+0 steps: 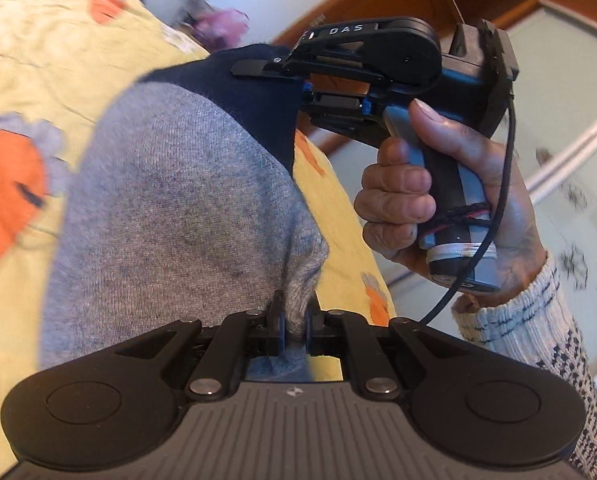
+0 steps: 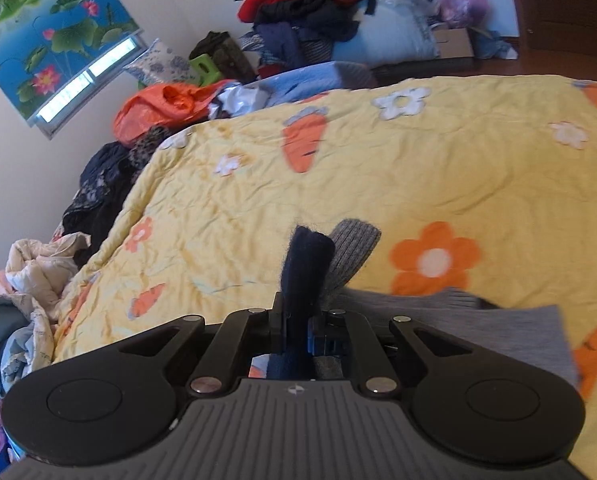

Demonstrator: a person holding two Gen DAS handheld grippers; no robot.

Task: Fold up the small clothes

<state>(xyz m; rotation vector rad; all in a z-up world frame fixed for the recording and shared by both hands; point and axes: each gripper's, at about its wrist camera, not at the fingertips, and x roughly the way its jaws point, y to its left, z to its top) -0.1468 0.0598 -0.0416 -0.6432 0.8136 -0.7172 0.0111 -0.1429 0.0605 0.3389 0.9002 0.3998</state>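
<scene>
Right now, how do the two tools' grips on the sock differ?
The left tool pinches the grey part of the sock; the right tool pinches its navy end. The left grips bunched fabric at the bottom; the right, seen from the left camera, holds the top edge. Both are shut on the same sock above the yellow blanket.

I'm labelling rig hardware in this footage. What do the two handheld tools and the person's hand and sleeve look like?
Both tools, left tool and right tool, are matte black with silver rivets and blue pads. The right carries white "DAS" lettering, a grey-and-black pistol handle wound with thread, and a black cable. The right hand is bare; the sleeve is cream knit with dark flecks.
</scene>
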